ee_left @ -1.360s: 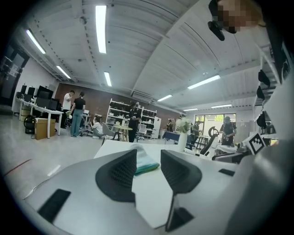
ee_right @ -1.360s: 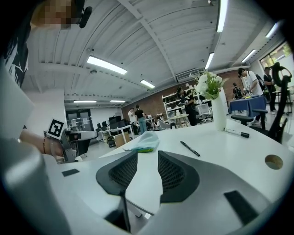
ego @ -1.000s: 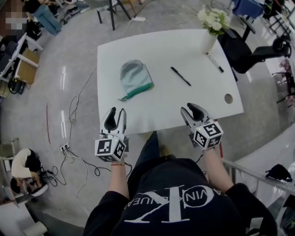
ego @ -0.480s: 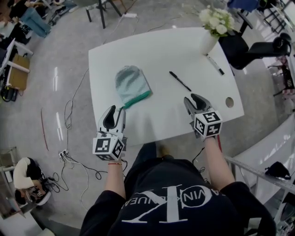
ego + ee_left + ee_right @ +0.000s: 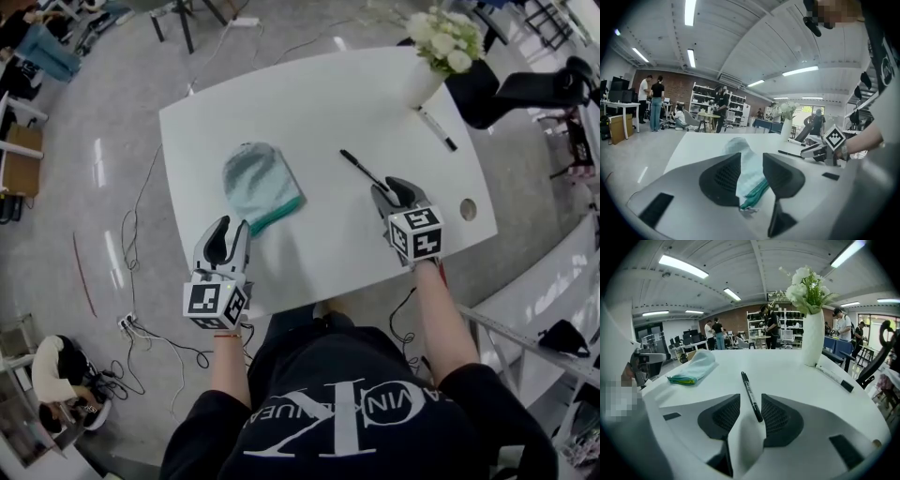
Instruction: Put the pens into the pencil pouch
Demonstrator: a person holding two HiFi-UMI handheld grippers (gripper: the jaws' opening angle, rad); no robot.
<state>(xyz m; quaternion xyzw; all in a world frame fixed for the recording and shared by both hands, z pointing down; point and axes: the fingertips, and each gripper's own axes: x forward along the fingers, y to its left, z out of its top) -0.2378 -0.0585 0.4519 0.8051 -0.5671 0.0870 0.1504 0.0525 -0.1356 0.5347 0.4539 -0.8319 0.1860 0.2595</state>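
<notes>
A light teal pencil pouch (image 5: pixel 253 178) with a green zipper edge lies on the white table (image 5: pixel 309 94). A black pen (image 5: pixel 362 170) lies to its right. A white marker with a black cap (image 5: pixel 437 129) rests beside the vase. My left gripper (image 5: pixel 225 228) is open just short of the pouch's zipper end; the pouch (image 5: pixel 746 161) shows through its gap. My right gripper (image 5: pixel 392 191) is open at the black pen's near end. In the right gripper view the pen (image 5: pixel 750 392) lies on the table, its near tip between the jaws of that gripper (image 5: pixel 751 417), untouched by the pads.
A white vase of flowers (image 5: pixel 427 66) stands at the table's far right. A round cable hole (image 5: pixel 468 209) is near the right edge. Cables (image 5: pixel 141 234) run over the floor on the left, chairs (image 5: pixel 525 89) stand beyond the table, and people sit far left.
Both grippers have moved forward and down over the table, the left toward the pouch, the right up to the black pen's near end. Both sets of jaws have stayed open.
</notes>
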